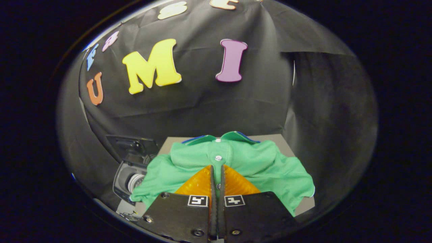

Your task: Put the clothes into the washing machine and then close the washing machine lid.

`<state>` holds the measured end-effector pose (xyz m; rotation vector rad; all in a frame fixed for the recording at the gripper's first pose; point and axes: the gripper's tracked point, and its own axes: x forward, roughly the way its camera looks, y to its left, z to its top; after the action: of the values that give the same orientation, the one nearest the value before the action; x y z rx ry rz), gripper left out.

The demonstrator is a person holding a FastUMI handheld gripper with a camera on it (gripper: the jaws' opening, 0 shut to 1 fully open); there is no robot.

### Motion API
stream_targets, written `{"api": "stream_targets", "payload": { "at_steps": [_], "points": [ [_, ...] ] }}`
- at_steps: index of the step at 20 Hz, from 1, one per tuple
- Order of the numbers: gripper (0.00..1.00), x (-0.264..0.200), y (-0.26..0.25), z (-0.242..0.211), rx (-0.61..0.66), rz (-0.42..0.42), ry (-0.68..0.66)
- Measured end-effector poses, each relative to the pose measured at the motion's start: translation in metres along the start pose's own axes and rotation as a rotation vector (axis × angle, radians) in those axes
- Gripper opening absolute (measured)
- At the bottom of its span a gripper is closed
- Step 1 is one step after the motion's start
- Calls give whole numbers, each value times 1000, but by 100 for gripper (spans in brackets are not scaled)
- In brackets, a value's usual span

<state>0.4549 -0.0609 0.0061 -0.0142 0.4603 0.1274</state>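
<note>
1. Your tool (217, 168) sits low over the green short-sleeved polo shirt (256, 162), its two fingers (199, 184) drawn almost together with only a thin slit between them.
2. You can see a strip of green cloth and a small button in that slit, so the fingers look to be pinching the shirt's front placket; how firmly both press on it you cannot tell for certain.
3. The shirt lies spread on a flat grey counter (283, 141), collar away from you, with a blue lining showing inside the collar (233, 136).
4. A white button (218, 157) on the placket sits just ahead of the fingertips, and another small one lies at the collar's base.
5. The shirt's sleeves fan out to either side of the fingers; the right one drapes toward the counter's near edge, with a thin white trim at its hem.
6. The small toy-like washing machine (130, 175), grey with a round drum opening, stands just beside the shirt's left sleeve, which reaches up to its opening.
7. Its dark lid (133, 146) stands raised behind the opening, so the machine is open.
8. The black cloth wall (202, 108) of the booth hangs behind the counter and wraps round on both sides.
</note>
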Motion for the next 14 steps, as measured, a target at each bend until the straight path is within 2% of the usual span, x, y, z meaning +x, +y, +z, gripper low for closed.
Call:
{"api": "stream_targets", "payload": {
  "at_steps": [7,14],
  "points": [
    [4,-45,43,54,20,91,-115],
    [4,-62,92,74,-5,173,-145]
  ]
}}
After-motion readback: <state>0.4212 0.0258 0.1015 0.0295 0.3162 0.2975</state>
